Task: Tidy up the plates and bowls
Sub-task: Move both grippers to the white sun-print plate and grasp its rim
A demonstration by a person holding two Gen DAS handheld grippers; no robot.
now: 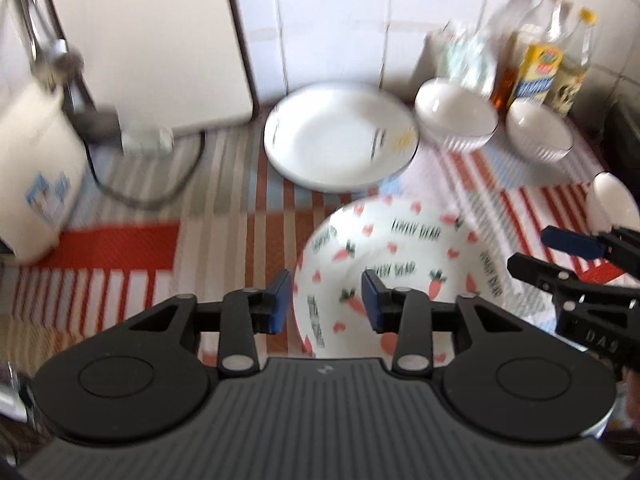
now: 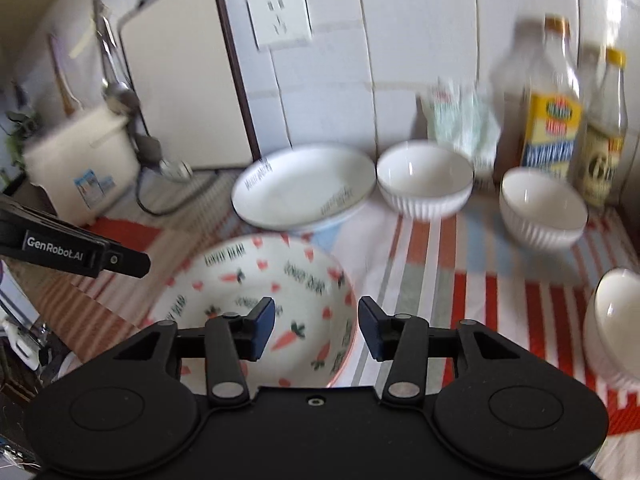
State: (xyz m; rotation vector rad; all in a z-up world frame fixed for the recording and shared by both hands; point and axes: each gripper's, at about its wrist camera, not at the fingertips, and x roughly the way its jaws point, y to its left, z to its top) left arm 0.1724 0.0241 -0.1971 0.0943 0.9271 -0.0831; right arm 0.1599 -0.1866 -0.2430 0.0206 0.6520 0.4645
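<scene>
Grippers (image 1: pixel 326 300) agape over carrot plate (image 1: pixel 404 264)

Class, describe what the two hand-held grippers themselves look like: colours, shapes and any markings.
Both look alike. The left hand-held gripper has a black ribbed body, two round black discs, silver pivot pins and black linkage arms ending in blue pads. The right hand-held gripper matches, with blue pads. White lettering "GenRobot.AI" shows on the left one's side in the right wrist view. No cables or sleeves are visible.
</scene>
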